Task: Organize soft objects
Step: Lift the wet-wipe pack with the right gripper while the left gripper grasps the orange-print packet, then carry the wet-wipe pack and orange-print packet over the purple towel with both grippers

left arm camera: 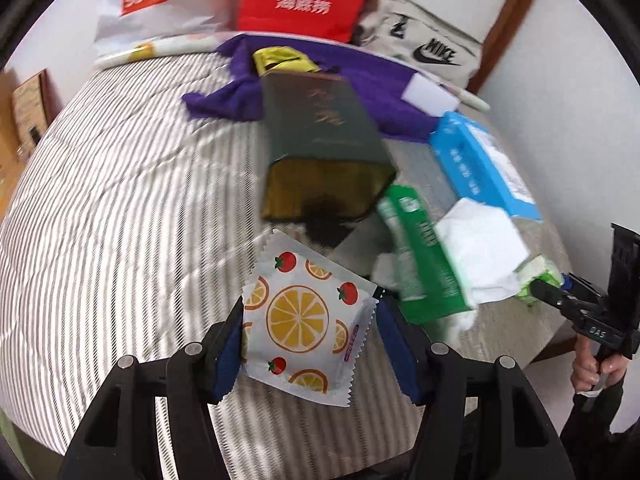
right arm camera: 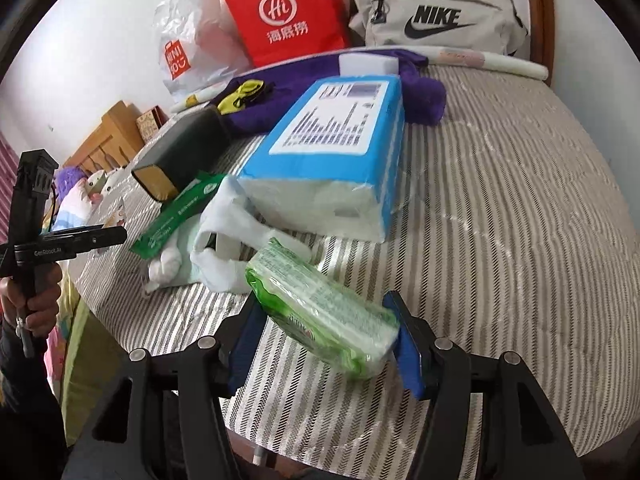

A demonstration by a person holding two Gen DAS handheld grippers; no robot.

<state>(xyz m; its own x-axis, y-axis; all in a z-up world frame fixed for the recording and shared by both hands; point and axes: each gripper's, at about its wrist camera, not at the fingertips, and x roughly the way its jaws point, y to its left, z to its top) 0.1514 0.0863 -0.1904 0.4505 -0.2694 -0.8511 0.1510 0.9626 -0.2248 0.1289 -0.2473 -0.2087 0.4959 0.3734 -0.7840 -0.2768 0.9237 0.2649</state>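
My left gripper (left arm camera: 310,344) is shut on a white sachet printed with orange slices and tomatoes (left arm camera: 300,320); its blue pads press on both sides and hold it above the striped bedcover (left arm camera: 120,200). My right gripper (right arm camera: 324,340) is shut on a green pack of wipes (right arm camera: 320,312), lifted just off the cover. In the left wrist view the right gripper (left arm camera: 556,294) shows at the right edge with the green pack (left arm camera: 538,276) in it. Ahead lie a blue tissue pack (right arm camera: 332,148), white socks (right arm camera: 224,240) and a flat green packet (right arm camera: 176,216).
A dark green box (left arm camera: 324,148) lies on its side by a purple cloth (left arm camera: 360,84) and a white sponge (left arm camera: 430,96). A red paper bag (right arm camera: 284,12), a white plastic bag (right arm camera: 184,48) and a beige pouch (right arm camera: 436,16) stand at the back. The bed's edge falls away at the left.
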